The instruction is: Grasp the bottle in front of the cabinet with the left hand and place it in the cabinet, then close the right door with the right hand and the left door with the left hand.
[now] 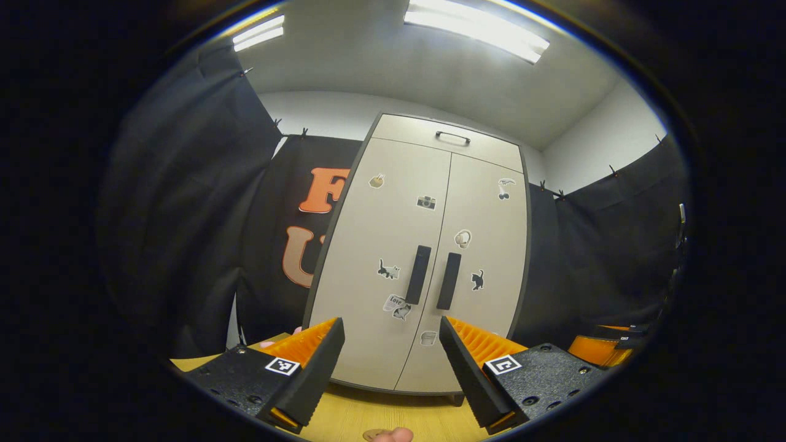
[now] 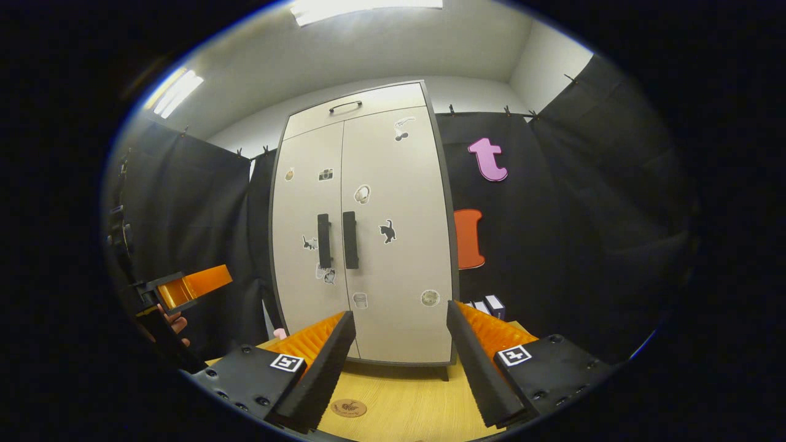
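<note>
Both doors of the cabinet (image 1: 424, 258) are closed, two dark handles (image 1: 419, 274) side by side. Left gripper (image 1: 392, 362) hangs level before them, fingers wide apart, empty. Right gripper (image 2: 400, 362) likewise, gaping, holding nothing. The bottle can't be seen.

You have little to read here. Your left gripper (image 1: 390, 323) carries a square black-and-white coded marker (image 1: 282, 366) on each finger block, and so does your right gripper (image 2: 400, 310). The cabinet (image 1: 381, 233) bears picture stickers; one sticker (image 1: 397, 305) by the left handle has a short word, too small to read for sure. The disc (image 2: 348, 407) on the table (image 2: 405, 399) has a mark you can't make out.
</note>
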The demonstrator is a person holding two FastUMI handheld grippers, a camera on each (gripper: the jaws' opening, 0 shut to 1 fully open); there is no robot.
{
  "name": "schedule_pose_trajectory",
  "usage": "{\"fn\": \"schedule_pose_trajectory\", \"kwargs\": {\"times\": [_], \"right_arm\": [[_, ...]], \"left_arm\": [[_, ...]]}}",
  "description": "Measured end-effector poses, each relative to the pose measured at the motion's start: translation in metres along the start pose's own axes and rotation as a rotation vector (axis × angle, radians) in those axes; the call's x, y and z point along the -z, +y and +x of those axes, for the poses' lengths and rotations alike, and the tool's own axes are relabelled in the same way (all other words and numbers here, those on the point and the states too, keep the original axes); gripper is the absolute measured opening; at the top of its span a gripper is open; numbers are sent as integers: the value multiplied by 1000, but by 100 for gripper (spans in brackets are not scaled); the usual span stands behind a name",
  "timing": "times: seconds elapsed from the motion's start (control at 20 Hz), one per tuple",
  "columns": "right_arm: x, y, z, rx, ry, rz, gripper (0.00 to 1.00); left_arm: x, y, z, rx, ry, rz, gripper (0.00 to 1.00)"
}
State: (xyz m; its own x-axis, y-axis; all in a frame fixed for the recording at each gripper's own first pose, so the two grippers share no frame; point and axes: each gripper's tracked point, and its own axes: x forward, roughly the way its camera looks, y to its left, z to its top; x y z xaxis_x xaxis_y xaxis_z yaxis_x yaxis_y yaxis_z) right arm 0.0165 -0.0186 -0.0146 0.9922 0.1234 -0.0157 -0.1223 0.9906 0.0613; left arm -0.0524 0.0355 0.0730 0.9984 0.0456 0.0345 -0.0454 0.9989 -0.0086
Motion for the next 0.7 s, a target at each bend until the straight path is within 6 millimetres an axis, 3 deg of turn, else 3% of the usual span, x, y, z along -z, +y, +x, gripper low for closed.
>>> {"fn": "schedule_pose_trajectory", "kwargs": {"times": [0.7], "right_arm": [[-2, 20, 41, 34, -34, 2, 98]], "left_arm": [[3, 22, 40, 31, -6, 21, 94]]}}
